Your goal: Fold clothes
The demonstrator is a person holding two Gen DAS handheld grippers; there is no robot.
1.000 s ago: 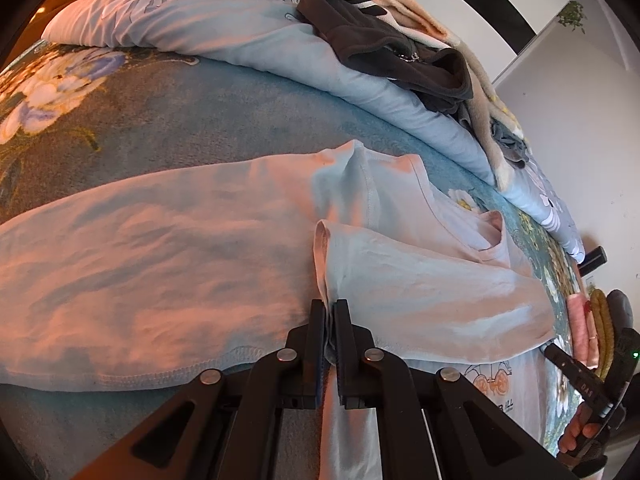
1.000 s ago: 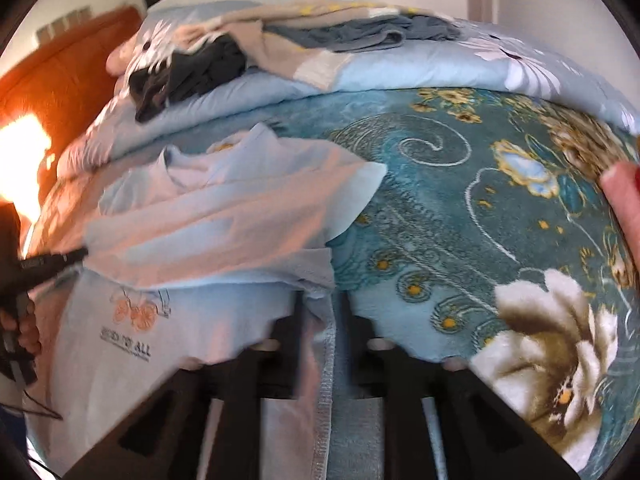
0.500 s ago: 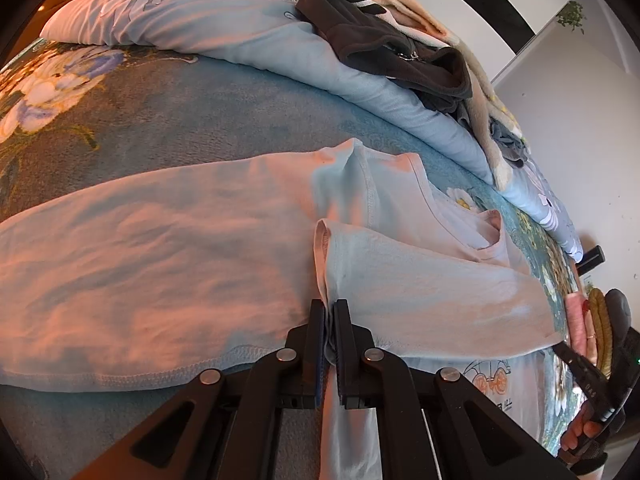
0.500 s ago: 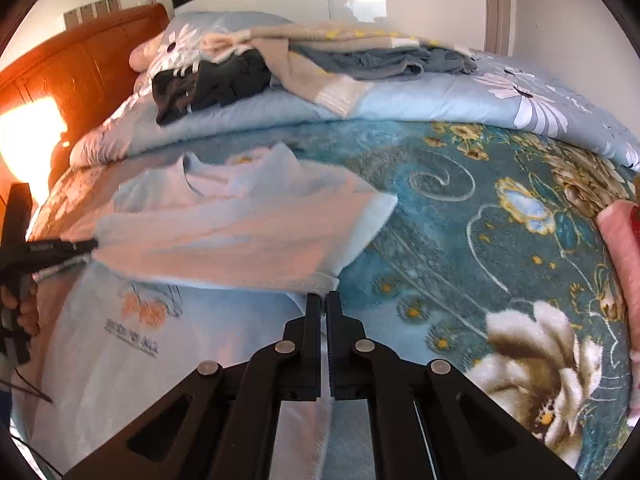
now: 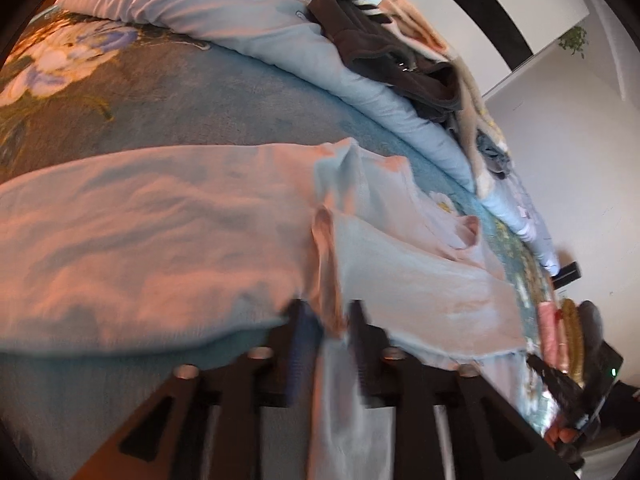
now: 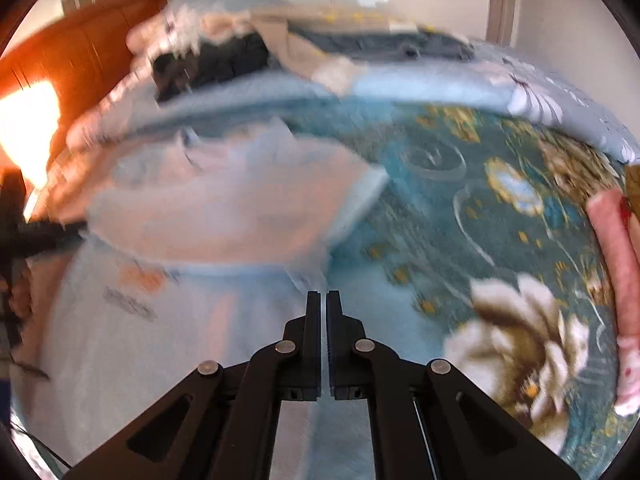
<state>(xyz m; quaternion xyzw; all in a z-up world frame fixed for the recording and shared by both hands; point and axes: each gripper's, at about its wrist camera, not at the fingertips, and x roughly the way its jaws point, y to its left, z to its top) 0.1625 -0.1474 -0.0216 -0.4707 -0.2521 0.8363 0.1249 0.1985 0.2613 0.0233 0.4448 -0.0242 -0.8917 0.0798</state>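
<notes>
A pale blue shirt [image 5: 160,240] lies spread on the bed, one sleeve [image 5: 420,292] folded across its chest. My left gripper [image 5: 330,312] straddles the raised fold at the shoulder. Its jaws are opening and the cloth stands loose between them. My right gripper [image 6: 323,294] is shut at the side edge of the shirt [image 6: 224,216], just below the folded sleeve's corner, and the thin cloth seems pinched there. The printed front shows at the lower left. Each gripper also appears at the edge of the other's view: the right gripper [image 5: 560,384], the left gripper [image 6: 48,228].
The teal flowered bedspread [image 6: 480,208] stretches to the right of the shirt. A rolled pale blue quilt [image 5: 240,12] behind it carries a pile of dark and beige clothes [image 5: 392,60]. A wooden headboard [image 6: 80,48] glows at the far left. A person's finger [image 6: 612,260] shows at the right rim.
The left gripper's jaws have parted from the shoulder fold they were pinching and it has shifted a little. The right gripper, open a second ago over the shirt's edge, has closed.
</notes>
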